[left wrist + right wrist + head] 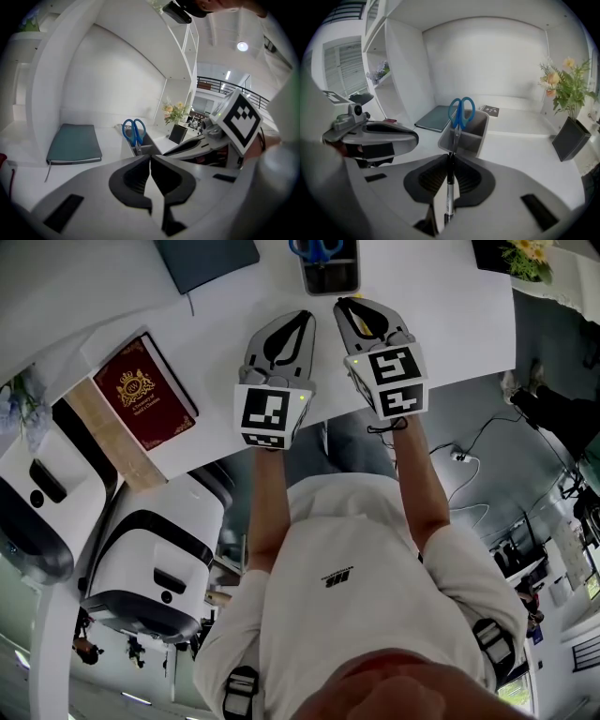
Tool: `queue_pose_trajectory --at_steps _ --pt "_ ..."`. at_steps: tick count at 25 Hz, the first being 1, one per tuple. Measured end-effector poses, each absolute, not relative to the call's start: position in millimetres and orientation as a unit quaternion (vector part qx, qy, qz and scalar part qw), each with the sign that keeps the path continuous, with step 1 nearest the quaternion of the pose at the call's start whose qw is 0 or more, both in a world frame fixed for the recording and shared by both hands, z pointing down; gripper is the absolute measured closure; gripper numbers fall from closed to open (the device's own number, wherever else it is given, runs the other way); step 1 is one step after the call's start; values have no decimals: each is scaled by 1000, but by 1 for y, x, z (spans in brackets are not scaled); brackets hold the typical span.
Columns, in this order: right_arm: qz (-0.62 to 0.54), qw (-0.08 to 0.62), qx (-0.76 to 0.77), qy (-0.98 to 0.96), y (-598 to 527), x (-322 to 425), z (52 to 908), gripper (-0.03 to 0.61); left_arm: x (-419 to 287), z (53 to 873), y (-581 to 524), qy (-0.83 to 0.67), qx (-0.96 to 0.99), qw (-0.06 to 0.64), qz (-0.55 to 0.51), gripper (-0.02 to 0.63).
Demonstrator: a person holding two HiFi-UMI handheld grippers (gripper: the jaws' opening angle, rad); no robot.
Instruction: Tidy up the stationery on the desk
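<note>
Now the right gripper (450, 161) is squeezed shut on a thin pen (448, 199), which looks light, stiff and maybe slippery and is best held near its middle, just in front of the grey pen holder (471, 136) toward the desk's (520, 150) back edge, while the left gripper (151, 161) is closed on nothing.
</note>
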State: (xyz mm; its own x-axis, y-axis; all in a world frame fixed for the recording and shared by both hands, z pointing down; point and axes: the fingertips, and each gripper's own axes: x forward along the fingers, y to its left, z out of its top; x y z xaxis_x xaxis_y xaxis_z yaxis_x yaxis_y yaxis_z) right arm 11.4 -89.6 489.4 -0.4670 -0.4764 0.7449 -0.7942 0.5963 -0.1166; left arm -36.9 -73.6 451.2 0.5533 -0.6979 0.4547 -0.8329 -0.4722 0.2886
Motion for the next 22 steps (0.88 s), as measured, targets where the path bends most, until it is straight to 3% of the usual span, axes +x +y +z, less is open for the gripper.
queue_pose_trajectory --at_steps 22 --pt "174 212 420 -865 -120 5 374 549 -50 408 -79 -469 848 219 114 614"
